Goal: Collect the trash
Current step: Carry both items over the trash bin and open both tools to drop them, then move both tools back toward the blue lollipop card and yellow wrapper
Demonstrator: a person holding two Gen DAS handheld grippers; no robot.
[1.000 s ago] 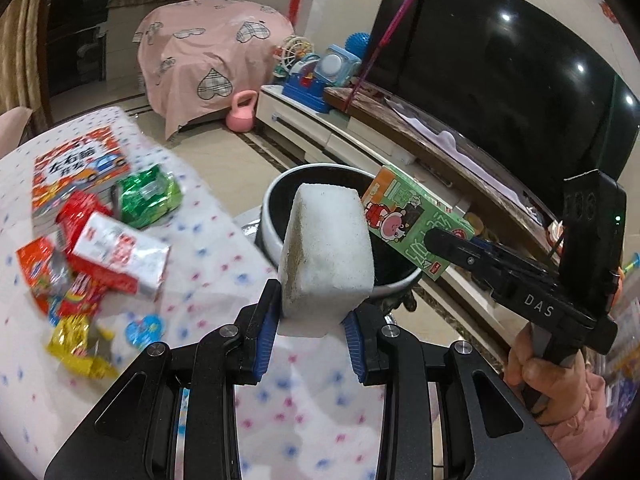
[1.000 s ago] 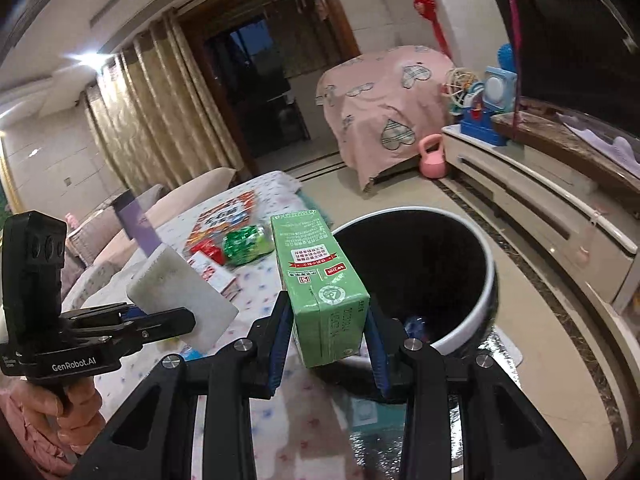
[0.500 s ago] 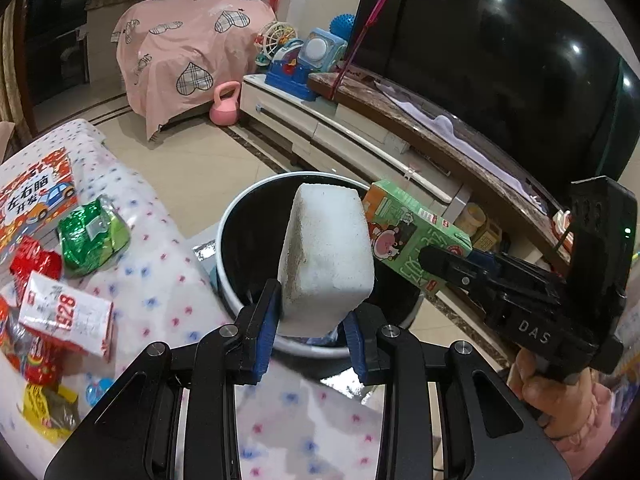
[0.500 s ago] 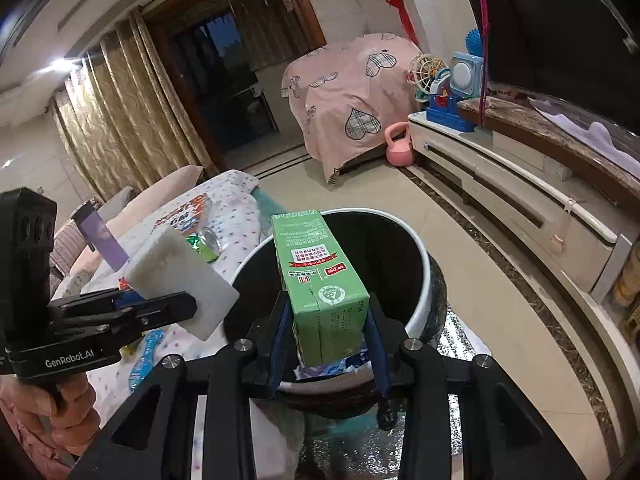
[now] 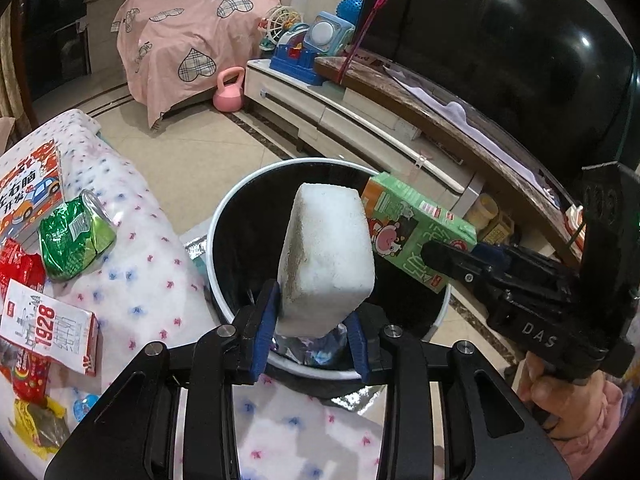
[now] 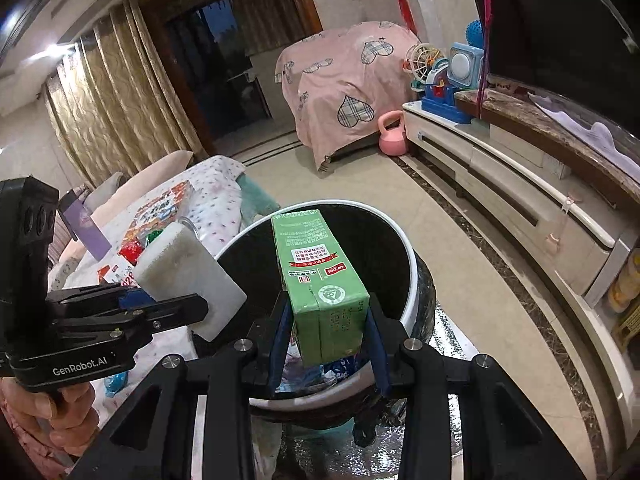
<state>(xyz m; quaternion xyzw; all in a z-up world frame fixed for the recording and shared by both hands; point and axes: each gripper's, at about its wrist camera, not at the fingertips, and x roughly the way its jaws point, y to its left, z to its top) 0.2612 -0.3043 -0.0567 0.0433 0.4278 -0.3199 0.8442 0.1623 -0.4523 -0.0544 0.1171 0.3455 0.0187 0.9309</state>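
My left gripper (image 5: 312, 332) is shut on a white foam block (image 5: 328, 260) and holds it over the mouth of the round black bin with a white rim (image 5: 224, 216). My right gripper (image 6: 328, 340) is shut on a green drink carton (image 6: 320, 280), also above the bin (image 6: 408, 256). The carton (image 5: 416, 232) shows to the right of the block in the left wrist view. The block (image 6: 188, 276) shows at left in the right wrist view. Wrappers lie in the bin's bottom.
A table with a dotted white cloth (image 5: 132, 272) stands left of the bin, with a green packet (image 5: 74, 240), red and white packets (image 5: 48, 324) and a picture book (image 5: 28, 192). A TV stand (image 5: 360, 120), toys (image 5: 308, 48) and a pink kettlebell (image 5: 228, 92) stand behind.
Both grippers have moved from over the table's edge to over the bin's mouth, each still holding its item. The bin now fills more of both views.
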